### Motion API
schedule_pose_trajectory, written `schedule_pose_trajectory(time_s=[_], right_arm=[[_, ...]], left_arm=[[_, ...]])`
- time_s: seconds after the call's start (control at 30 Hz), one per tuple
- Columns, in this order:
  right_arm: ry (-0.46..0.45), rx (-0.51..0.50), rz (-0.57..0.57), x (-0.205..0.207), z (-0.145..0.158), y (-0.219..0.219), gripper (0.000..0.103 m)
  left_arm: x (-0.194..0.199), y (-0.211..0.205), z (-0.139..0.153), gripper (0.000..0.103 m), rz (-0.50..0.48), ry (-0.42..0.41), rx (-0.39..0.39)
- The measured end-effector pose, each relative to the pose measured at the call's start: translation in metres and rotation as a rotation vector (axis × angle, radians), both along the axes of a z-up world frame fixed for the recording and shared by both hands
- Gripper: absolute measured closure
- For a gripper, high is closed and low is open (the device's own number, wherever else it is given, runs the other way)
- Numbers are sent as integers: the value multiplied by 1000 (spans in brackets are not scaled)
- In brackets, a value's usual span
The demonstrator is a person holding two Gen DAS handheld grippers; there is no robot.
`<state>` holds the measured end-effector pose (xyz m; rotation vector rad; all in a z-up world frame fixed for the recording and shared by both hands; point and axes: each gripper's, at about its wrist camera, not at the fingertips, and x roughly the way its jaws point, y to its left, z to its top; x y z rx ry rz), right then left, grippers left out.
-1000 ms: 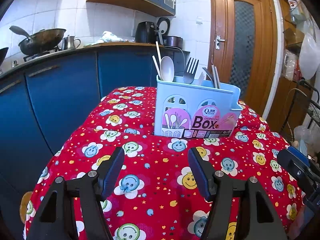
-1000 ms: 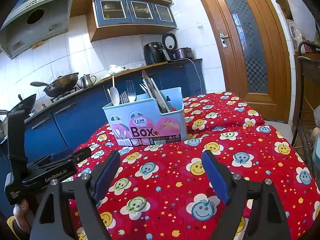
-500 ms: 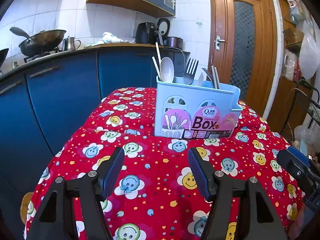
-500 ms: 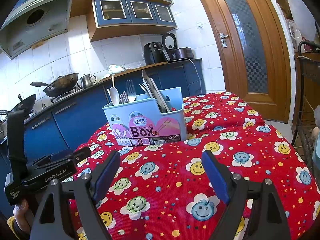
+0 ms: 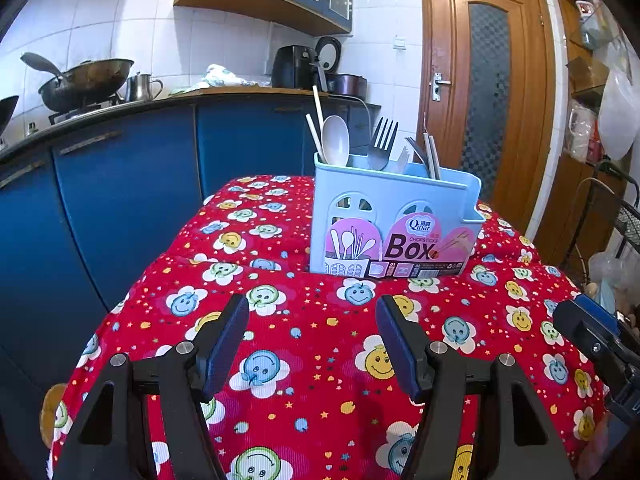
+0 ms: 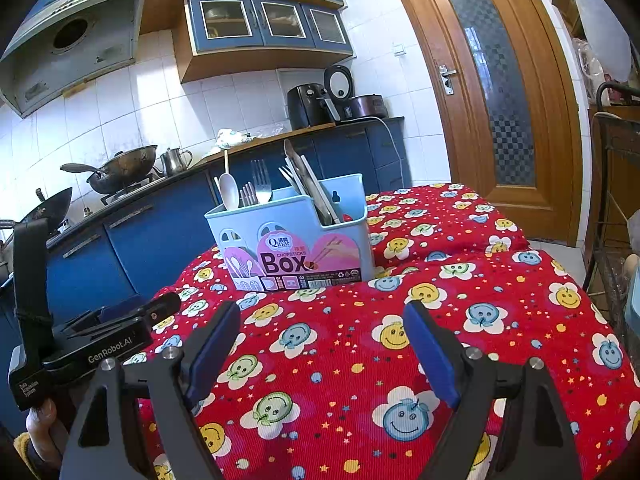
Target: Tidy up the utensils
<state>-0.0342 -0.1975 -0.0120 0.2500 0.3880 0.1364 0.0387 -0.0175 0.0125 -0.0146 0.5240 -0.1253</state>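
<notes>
1. Blue pads on my left gripper stand wide apart with nothing between them; the right gripper is spread just as wide and equally empty. Both hang low over the cloth, well short of the box.

2. Red smiley-flower tablecloth lies under both claws — I see no loose utensil on it in either view.

3. Further out stands the pale blue chopsticks box, upright on the cloth. A white spoon and chopsticks sit at its left end, a fork in the middle, and knives lean in the taller right section.

4. My judgement: everything seems already housed, so little or nothing is left to do.

5. Risks if I reach in: the box looks light and top-heavy, so a nudge from an open finger could tip it. The soft, rumpled cloth could let it slide. Leaning handles crowd together — closing on one might drag its neighbours out.
</notes>
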Motion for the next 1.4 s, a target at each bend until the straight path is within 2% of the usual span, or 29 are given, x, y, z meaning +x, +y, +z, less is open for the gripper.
schedule_pose_trajectory(time_s=[1.4], right_arm=[[1,2,0,0,-1,-1,18]], left_arm=[[-1,0,0,36,13,-3,-5]])
